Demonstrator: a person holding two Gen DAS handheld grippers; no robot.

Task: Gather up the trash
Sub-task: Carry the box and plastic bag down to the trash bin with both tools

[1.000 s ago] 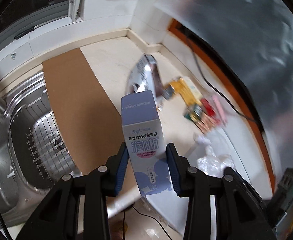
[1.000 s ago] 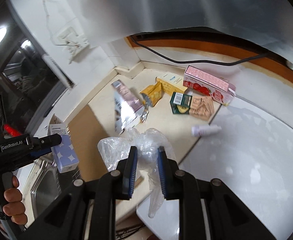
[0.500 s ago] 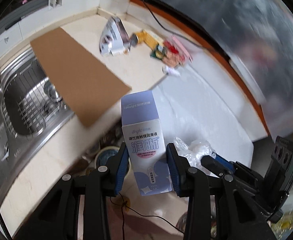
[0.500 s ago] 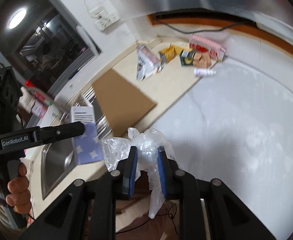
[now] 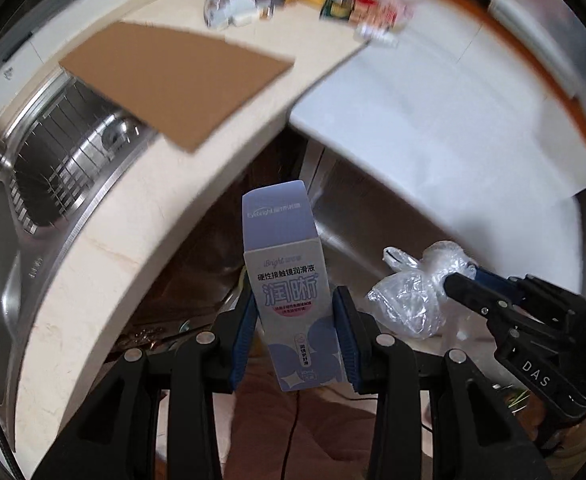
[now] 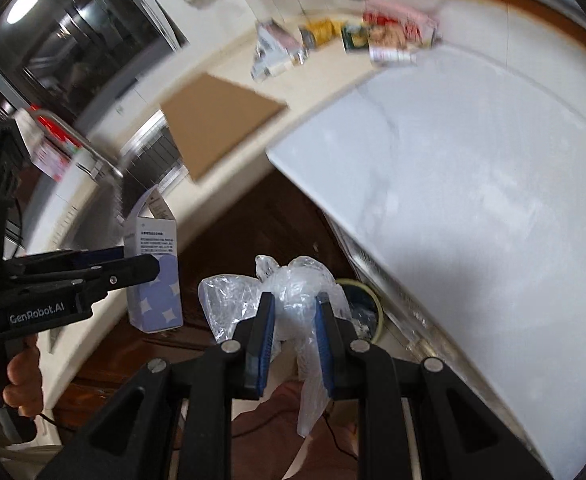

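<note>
Looking down the left wrist cam: left gripper (image 5: 295, 344) is clamped on a lilac box (image 5: 287, 292), blue pads pressed on both its sides, box upright w/ Chinese print facing the lens. Box hangs out past the counter (image 5: 105, 264) edge, over dark floor. To its right the right gripper (image 5: 459, 278) comes in from the side, pinching a crumpled clear bag (image 5: 413, 300); box & bag near each other, not touching. Back on the counter: cardboard sheet (image 5: 177, 80) lying flat, one corner over the sink (image 5: 53, 160). More trash (image 5: 305, 4) is bunched at the far corner, too blurred to sort. White worktop (image 5: 433, 128) on the right.

Right wrist cam: right gripper (image 6: 293, 340) is squeezed on the bag (image 6: 293, 292), plastic bulging above the pads and a tail trailing below. Behind the bag, low down, a round bin (image 6: 367, 304) rim shows, contents unclear. Left gripper (image 6: 149, 266) reaches in from the left edge w/ the box (image 6: 155, 280) in its grip, a hand (image 6: 17, 376) on its handle. Cardboard (image 6: 217, 120), far trash (image 6: 345, 36) & worktop (image 6: 473, 200) show again, all motion-blurred.
</note>
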